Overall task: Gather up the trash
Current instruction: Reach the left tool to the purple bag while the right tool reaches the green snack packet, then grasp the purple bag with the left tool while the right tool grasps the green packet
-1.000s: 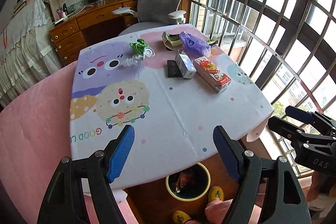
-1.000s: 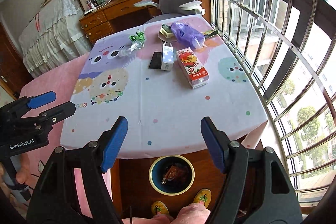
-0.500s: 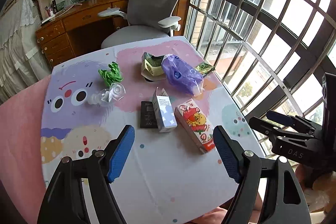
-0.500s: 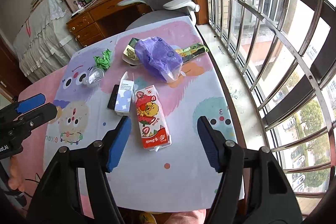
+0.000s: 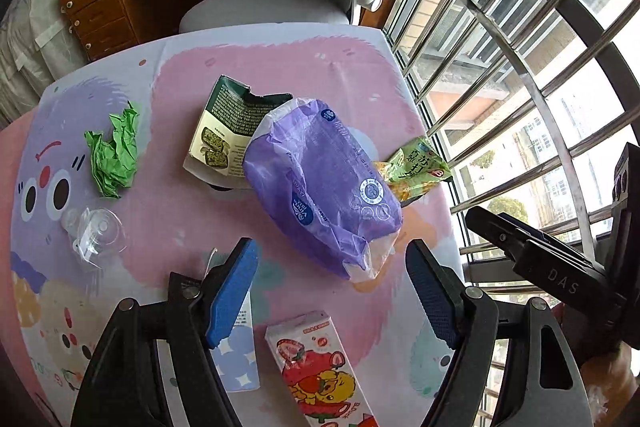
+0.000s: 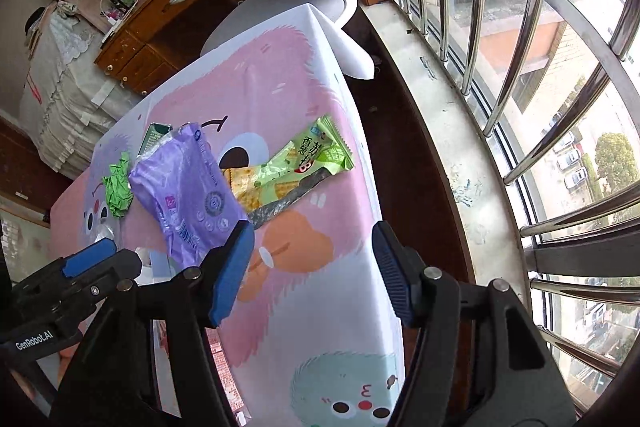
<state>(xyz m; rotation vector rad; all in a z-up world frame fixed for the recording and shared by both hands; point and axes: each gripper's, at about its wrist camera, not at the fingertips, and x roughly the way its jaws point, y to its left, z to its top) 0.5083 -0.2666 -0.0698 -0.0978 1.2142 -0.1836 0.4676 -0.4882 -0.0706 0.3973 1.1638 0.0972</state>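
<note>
Over the cartoon-print tablecloth [image 5: 352, 67], both wide-open, empty grippers, left [image 5: 332, 287] and right [image 6: 312, 267], have closed in on the crinkled purple plastic bag [image 5: 320, 183], likely first pickup.

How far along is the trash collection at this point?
Nothing looks collected yet. Both the left gripper and right gripper are open and empty, hovering over the table near the purple bag. Left to pick up: that bag, the green snack wrapper, torn box, crumpled green paper, clear plastic piece, blue carton and red carton.
</note>
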